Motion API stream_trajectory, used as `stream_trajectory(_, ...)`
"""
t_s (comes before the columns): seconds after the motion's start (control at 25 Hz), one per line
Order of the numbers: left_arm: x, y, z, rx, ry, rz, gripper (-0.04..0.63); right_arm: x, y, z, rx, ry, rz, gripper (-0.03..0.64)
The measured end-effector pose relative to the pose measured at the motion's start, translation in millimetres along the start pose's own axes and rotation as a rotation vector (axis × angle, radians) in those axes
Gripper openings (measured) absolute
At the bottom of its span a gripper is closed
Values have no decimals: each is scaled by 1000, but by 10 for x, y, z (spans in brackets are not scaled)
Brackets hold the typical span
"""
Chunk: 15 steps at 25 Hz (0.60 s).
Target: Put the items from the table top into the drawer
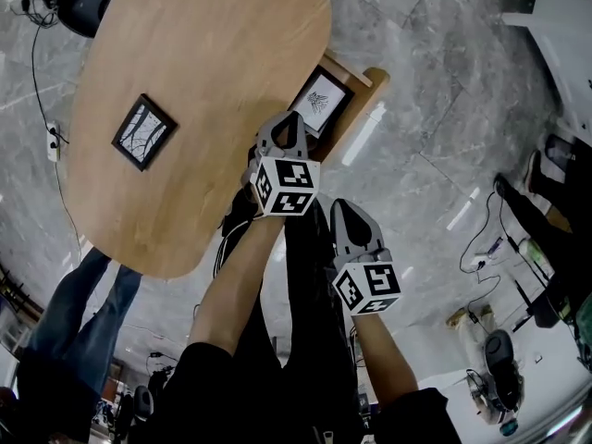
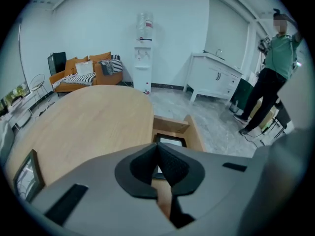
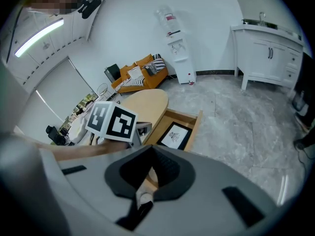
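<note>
The table (image 1: 185,81) stands before me. One framed picture (image 1: 143,131) lies on its top, toward the left. A drawer (image 1: 368,89) stands pulled out from the table's right edge, and a second framed picture (image 1: 320,100) lies flat in it. My left gripper (image 1: 292,118) hangs at the table's near edge, close to the drawer; my right gripper (image 1: 342,205) sits nearer me, over the floor (image 1: 444,137)

The head view is dim and high in contrast. White streaks of glare lie on the polished floor (image 1: 435,109), while the wooden surface (image 1: 203,72) is evenly lit. Both gripper views are brighter and bluish, bent at the edges, black-cornered and soft up close. A ceiling light strip (image 3: 39,36) glows.
</note>
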State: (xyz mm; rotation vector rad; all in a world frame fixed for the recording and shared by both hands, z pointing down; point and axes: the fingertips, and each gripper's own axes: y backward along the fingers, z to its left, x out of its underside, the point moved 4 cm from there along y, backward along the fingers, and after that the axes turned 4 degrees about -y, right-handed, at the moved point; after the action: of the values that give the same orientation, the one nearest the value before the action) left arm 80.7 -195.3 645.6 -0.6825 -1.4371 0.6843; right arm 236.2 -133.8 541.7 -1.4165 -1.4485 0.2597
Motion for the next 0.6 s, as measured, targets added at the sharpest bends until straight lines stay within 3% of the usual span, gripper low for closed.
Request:
stream_trajectory(0.36,84,466,597,-61,75,-33,12,-6,-162,491,-84,84,28,8)
stream_trajectory(0.6,353,795,1074,-118,110,-27,12,52,-265,811,-130,144,52,9)
